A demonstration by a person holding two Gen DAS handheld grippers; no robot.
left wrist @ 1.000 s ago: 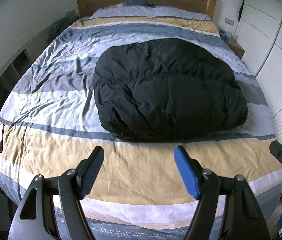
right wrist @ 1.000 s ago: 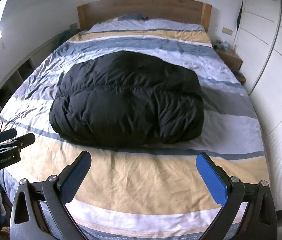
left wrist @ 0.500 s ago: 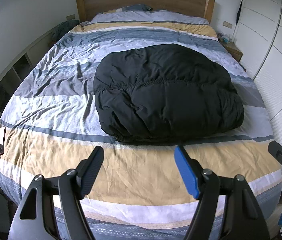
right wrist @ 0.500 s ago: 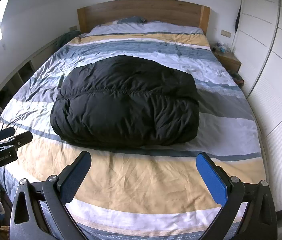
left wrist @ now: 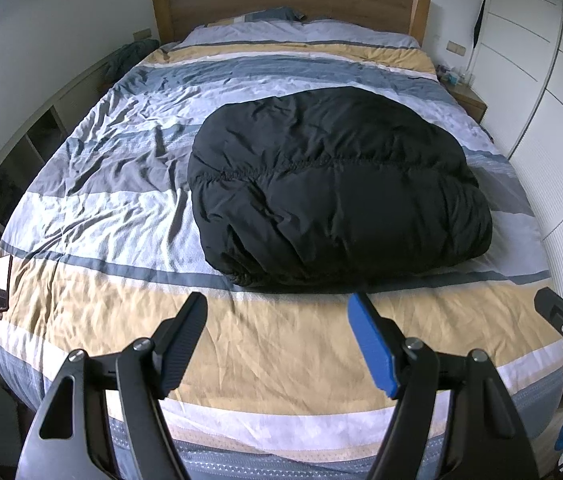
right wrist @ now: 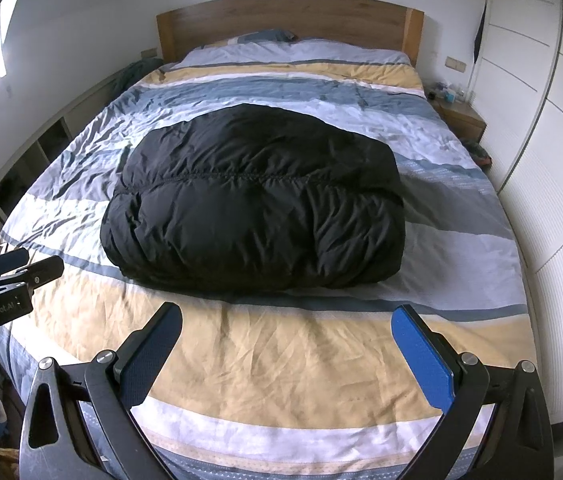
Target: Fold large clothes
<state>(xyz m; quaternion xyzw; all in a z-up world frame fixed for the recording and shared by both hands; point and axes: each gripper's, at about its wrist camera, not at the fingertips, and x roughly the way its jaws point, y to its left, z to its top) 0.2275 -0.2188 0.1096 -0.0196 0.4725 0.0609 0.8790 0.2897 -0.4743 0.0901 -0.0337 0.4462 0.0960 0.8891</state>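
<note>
Black jacket (left wrist: 337, 192); blue-grey, white, yellow striped duvet (left wrist: 93, 216)

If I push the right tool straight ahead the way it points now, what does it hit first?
Probably the near edge of the black jacket. The right tool is open, above the striped duvet, aimed along the bed. If it is angled downward, it may meet the duvet first; depth is unclear.

"genrobot.ai" is printed in white on the left tool (right wrist: 21, 266) body, right wrist view.
</note>
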